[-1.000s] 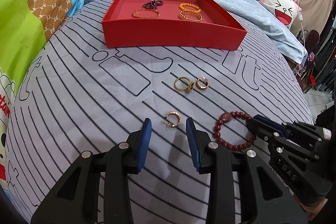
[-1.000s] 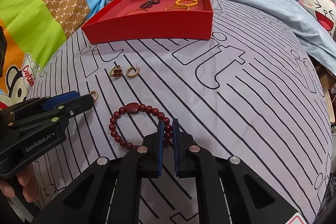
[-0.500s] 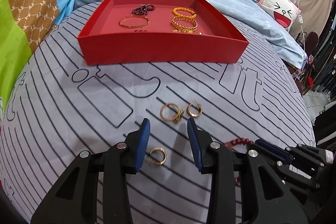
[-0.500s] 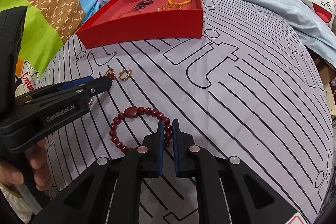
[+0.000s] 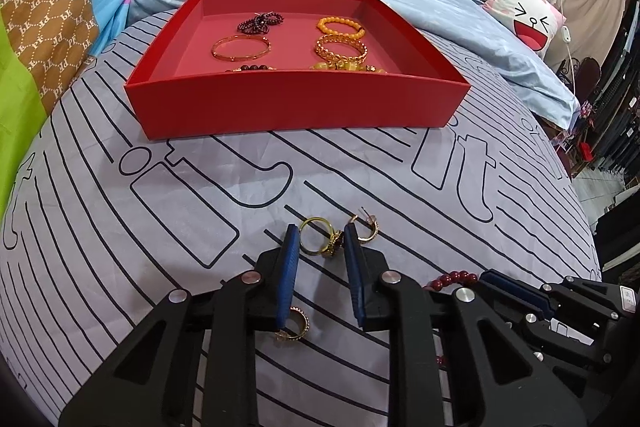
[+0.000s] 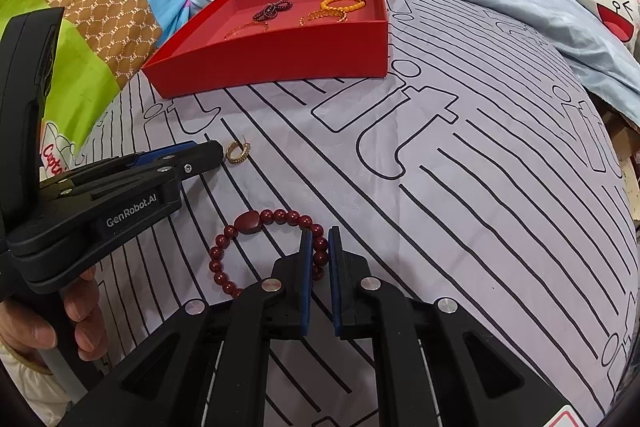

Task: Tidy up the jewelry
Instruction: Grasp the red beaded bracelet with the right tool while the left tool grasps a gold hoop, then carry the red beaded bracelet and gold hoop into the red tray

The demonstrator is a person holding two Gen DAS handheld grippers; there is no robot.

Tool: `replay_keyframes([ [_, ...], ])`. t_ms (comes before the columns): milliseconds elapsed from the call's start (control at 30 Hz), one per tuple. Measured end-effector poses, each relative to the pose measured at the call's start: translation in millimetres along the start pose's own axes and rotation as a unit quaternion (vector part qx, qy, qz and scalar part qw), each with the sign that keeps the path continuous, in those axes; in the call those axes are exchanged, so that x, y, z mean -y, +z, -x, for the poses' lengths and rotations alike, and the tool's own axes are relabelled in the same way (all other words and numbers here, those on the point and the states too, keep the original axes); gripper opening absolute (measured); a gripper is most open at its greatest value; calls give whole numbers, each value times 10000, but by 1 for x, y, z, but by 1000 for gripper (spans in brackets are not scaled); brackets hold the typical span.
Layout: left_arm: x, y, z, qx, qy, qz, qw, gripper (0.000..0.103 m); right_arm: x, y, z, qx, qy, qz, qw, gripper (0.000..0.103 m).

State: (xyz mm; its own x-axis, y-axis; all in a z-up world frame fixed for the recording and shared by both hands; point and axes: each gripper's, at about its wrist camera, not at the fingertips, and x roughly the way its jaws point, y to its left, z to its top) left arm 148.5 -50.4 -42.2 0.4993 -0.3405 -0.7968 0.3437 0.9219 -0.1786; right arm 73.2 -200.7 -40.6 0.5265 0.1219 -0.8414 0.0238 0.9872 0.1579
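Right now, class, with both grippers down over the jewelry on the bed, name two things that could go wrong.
1. The left gripper, jaws just closing around the gold ring, may nudge the earring beside it.
2. The right gripper pinches only one bead of the red bracelet; lifted, it could swing or slip before reaching the red box.

Red tray [image 5: 296,111]: matt card or paperboard, smooth walls, duller pinkish floor.
Bedsheet [image 5: 120,247]: smooth cloth, slight sheen, faintly creased, printed black lines.
Gold ring [image 5: 320,237]: polished yellow metal with a dark stone setting.
Hoop earring [image 5: 366,229]: bright gold-toned metal, textured band.
Second hoop earring [image 5: 294,325]: the same finish.
Red bead bracelet [image 6: 256,247]: glossy, smooth round beads.
Left gripper [image 5: 320,243]: matt black plastic, blue rubbery pads, bare metal screw heads.
Right gripper [image 6: 319,247]: alike.
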Motion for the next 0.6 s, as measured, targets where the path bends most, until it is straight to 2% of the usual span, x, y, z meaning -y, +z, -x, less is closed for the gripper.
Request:
replay_keyframes([
  [33,0,0,1,-3,-15,7,10000,20,0,0,1,14,5,-8,10000,7],
  [100,0,0,3,13,-81,4,10000,6,0,1,5,58,17,-16,10000,7],
  [600,-14,-13,21,9,-95,146,9998,3,-1,3,24,263,55,-19,9996,7],
])
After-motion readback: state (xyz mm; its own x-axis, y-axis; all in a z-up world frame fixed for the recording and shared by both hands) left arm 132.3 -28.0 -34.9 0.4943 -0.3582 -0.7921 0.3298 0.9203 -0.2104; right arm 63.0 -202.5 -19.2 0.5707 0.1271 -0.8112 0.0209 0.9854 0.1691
